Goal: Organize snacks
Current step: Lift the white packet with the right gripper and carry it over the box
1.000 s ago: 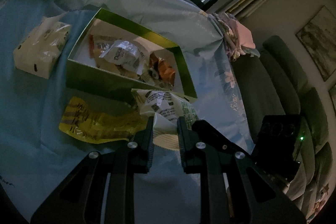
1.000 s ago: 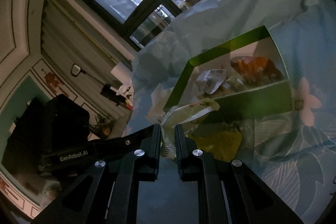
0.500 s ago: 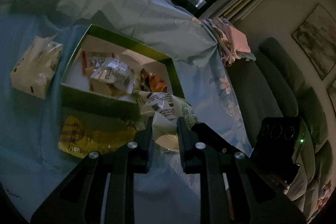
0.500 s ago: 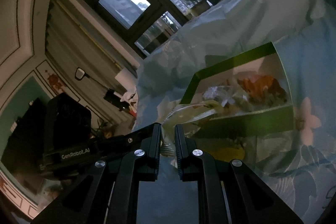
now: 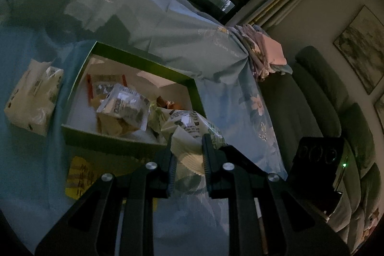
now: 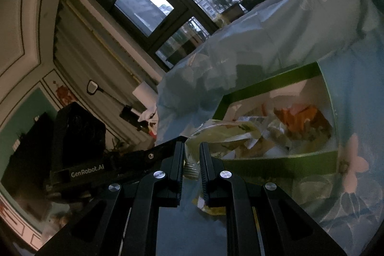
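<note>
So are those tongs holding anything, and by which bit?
Yes: both tongs, left and right, pinch one crinkly pale-green printed snack packet by its crimped end, over the green box.

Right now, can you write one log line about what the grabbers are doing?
left gripper: shut on snack bag | right gripper: shut on snack bag | bag above green box front wall | yellow packet outside

Pale green-printed snack bag (image 5: 189, 133) hangs crumpled between both tongs, pinched at its ends, tipped over the near wall of the green box (image 5: 108, 143) of mixed packets just ahead, while a yellow packet (image 5: 79, 179) lies flat below-left.
</note>
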`<state>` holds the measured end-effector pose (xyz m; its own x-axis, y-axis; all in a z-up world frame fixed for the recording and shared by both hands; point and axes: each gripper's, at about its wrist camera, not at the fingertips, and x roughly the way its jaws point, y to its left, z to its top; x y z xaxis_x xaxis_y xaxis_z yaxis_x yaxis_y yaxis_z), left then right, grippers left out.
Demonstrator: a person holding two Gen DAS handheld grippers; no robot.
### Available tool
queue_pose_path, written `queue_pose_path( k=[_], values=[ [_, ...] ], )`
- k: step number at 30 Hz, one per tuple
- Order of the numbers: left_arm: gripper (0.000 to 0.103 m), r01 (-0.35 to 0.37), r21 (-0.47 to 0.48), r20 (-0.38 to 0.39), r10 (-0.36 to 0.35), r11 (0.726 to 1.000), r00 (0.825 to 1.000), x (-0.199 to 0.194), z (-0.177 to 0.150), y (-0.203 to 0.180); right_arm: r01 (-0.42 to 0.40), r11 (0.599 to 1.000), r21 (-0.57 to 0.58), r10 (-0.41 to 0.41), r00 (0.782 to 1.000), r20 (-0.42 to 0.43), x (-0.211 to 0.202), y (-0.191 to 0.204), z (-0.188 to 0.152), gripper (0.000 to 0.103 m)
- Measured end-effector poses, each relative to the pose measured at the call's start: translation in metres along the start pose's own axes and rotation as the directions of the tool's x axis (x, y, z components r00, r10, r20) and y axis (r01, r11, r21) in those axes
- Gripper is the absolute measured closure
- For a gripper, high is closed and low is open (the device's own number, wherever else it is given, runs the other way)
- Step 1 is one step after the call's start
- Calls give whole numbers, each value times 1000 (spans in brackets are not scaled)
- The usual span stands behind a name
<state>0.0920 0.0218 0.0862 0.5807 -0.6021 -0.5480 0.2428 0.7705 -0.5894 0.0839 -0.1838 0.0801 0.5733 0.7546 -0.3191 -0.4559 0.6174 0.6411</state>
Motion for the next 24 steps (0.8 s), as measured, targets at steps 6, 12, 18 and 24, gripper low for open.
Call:
queue_pose_path(
  k=[6, 12, 18, 24],
  values=[
    [85, 4, 5, -2, -3, 1000, 1000, 9, 12, -1, -1, 1000, 2, 1, 1000, 7, 7, -9, 14, 89],
    [85, 11, 16, 1, -11, 1000, 1000, 26, 28, 0, 4, 1000, 6, -4, 1000, 20, 15, -19, 26, 89],
    [85, -21, 15, -15, 21, 1000, 1000, 54, 42, 12, 31, 999, 29, -32, 999, 7, 35, -39, 37, 88],
    [85, -52, 25, -29, 53, 998, 998, 82, 53, 25, 67, 997, 36, -67, 998, -6, 59, -57, 44, 88]
  ],
)
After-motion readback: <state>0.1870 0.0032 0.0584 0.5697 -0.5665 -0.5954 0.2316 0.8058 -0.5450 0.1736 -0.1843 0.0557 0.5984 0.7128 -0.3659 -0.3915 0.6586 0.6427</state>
